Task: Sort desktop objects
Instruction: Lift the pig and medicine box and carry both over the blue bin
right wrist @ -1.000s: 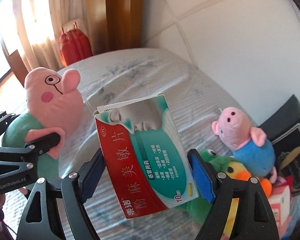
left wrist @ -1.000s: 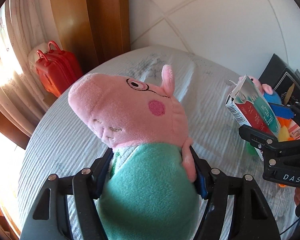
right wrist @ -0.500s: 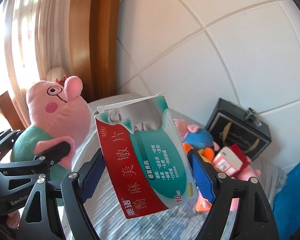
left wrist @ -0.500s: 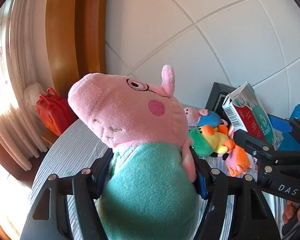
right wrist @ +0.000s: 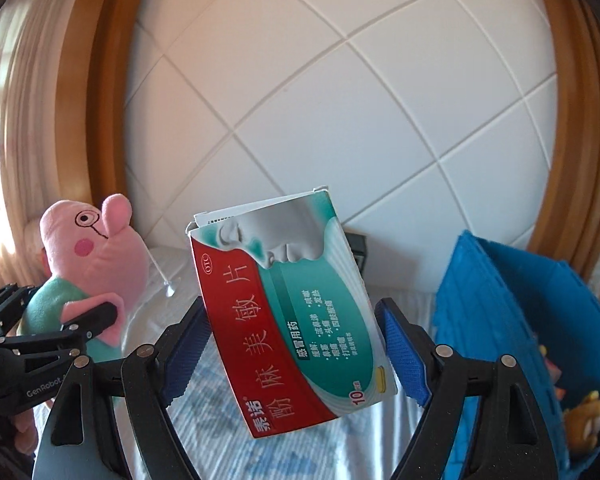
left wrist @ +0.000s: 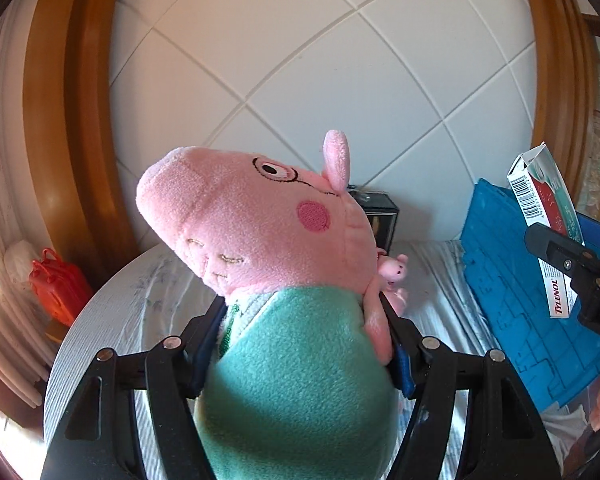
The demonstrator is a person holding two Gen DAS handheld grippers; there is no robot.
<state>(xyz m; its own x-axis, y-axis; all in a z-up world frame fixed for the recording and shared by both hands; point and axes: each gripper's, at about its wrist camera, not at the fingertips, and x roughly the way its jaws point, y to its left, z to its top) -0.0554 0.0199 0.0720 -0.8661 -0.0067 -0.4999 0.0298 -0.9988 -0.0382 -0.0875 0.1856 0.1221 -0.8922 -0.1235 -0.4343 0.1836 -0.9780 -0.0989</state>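
My left gripper [left wrist: 300, 344] is shut on a pink pig plush in a green shirt [left wrist: 260, 240] and holds it up above the table; the plush also shows at the left of the right wrist view [right wrist: 96, 256]. My right gripper [right wrist: 292, 344] is shut on a red and teal medicine box [right wrist: 292, 320], held upright in the air; the box also shows at the right edge of the left wrist view [left wrist: 548, 240]. A blue bin [right wrist: 500, 320] stands just to the right of the box.
A small pig plush [left wrist: 392, 272] lies on the striped tablecloth [left wrist: 140, 312] behind the big plush, by a black box [left wrist: 380, 220]. A red toy suitcase [left wrist: 56, 288] sits at far left. A white tiled wall [right wrist: 340, 100] lies ahead. Toys lie inside the bin [right wrist: 584, 412].
Both grippers have swung to the right and tilted up with their loads. The blue bin has come into view at right; the heap of plush toys has mostly left view.
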